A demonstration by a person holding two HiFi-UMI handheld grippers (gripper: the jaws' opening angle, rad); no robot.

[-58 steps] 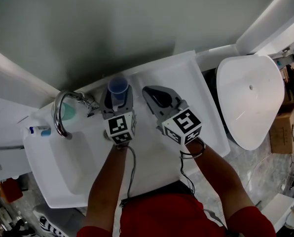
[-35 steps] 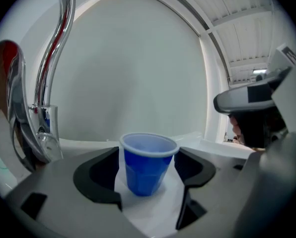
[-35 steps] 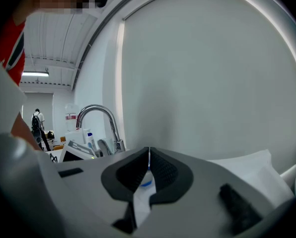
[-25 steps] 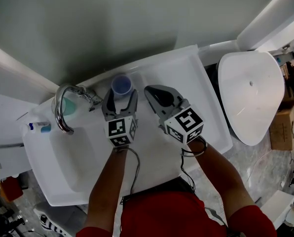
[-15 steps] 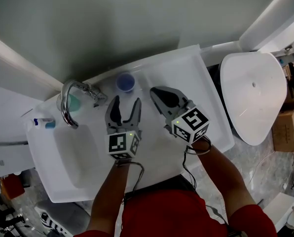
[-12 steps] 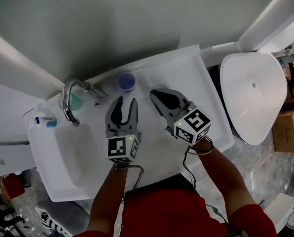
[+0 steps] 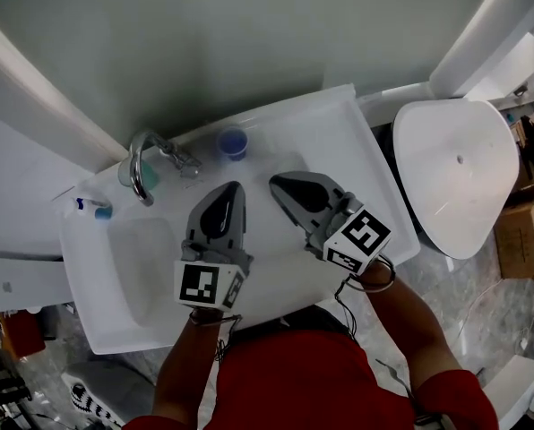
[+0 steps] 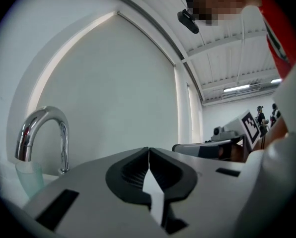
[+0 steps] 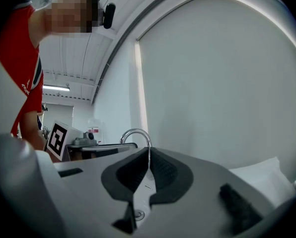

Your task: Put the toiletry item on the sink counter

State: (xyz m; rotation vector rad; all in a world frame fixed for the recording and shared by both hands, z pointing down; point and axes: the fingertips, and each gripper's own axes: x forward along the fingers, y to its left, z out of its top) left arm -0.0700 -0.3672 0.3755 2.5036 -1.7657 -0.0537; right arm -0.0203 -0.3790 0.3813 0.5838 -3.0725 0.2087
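left tool [image 7: 235, 189] jaws just closed, pressed together, empty; right tool [image 7: 276, 183] same (both clear of the cup); blue cup [image 7: 234, 141] upright on table [image 7: 339, 124], near faucet [image 7: 142, 164]

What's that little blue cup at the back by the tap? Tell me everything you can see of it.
The blue cup is a small round tumbler, plain blue, plastic by the look of it. It stands upright with its open mouth up; whether anything is inside I cannot tell. It sits on the white sink counter, at the back near the wall, just right of the chrome tap. Only the counter touches it; nothing holds it.
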